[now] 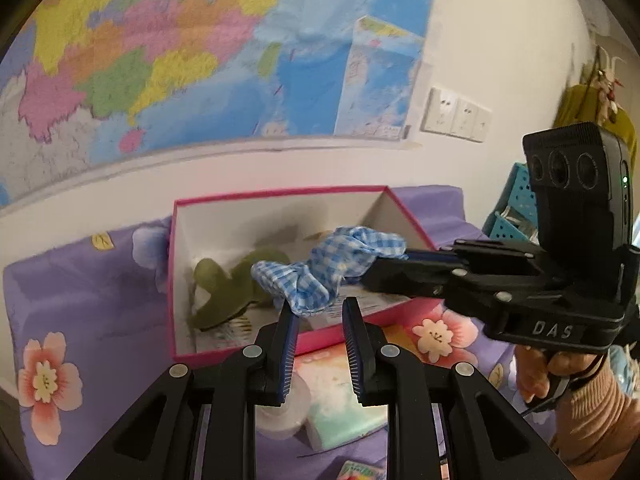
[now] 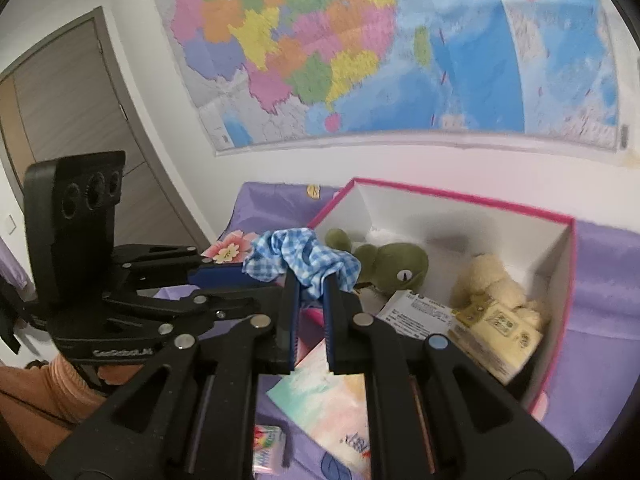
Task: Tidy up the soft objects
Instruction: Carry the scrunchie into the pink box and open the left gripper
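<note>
A blue-and-white checked scrunchie [image 1: 336, 264] hangs above the near rim of a pink box [image 1: 280, 196] with white inside walls. My right gripper [image 2: 311, 284] is shut on the scrunchie [image 2: 304, 260]; it also shows in the left wrist view [image 1: 384, 268], coming in from the right. My left gripper [image 1: 318, 306] is open, its fingertips just under the scrunchie's lower edge. In the box [image 2: 570, 280] lie a green plush frog [image 2: 384, 264] and a beige plush toy [image 2: 492, 280]. The frog also shows in the left wrist view [image 1: 240, 284].
The box stands on a purple flowered cloth [image 1: 80, 300]. A pastel tissue pack [image 2: 328, 408] and a small colourful packet [image 2: 268, 452] lie in front of it, with a translucent round object [image 1: 284, 416]. Paper packs [image 2: 492, 332] lie inside the box. A teal basket [image 1: 516, 208] stands right.
</note>
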### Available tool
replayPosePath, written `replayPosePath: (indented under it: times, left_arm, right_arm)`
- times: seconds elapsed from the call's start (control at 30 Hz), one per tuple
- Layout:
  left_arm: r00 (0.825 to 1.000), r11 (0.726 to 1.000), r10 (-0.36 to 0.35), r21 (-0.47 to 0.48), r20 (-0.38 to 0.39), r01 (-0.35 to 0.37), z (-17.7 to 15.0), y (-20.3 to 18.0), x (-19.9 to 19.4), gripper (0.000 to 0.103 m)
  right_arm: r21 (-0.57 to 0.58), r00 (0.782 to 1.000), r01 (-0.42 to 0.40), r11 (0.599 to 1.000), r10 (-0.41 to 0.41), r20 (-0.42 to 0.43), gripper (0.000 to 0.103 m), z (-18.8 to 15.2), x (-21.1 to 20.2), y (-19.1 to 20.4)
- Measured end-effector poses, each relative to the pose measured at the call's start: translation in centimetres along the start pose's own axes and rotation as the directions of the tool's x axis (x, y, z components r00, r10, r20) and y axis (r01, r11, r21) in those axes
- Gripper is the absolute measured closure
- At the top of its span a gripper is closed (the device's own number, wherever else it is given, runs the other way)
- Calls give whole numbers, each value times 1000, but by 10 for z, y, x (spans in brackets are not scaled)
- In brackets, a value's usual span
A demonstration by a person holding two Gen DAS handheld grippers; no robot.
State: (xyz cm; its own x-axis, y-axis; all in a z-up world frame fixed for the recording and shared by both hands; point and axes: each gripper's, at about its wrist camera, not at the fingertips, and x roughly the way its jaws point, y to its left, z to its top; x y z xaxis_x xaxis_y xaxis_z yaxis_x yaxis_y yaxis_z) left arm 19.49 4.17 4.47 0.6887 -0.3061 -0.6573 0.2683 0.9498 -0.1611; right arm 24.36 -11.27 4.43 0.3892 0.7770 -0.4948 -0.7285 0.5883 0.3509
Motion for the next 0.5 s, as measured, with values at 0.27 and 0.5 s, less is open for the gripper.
replayPosePath:
  times: [0.27, 0.5]
  left_arm:
    - [998, 996, 54, -64, -43, -57, -2, 22, 22, 80]
    - [997, 990, 70, -118, -43, -74, -6, 36, 21, 80]
  right_arm:
    - [66, 994, 47, 997, -40, -106, 74, -3, 47, -26]
    - [107, 985, 119, 987, -104, -136, 60, -14, 49, -42]
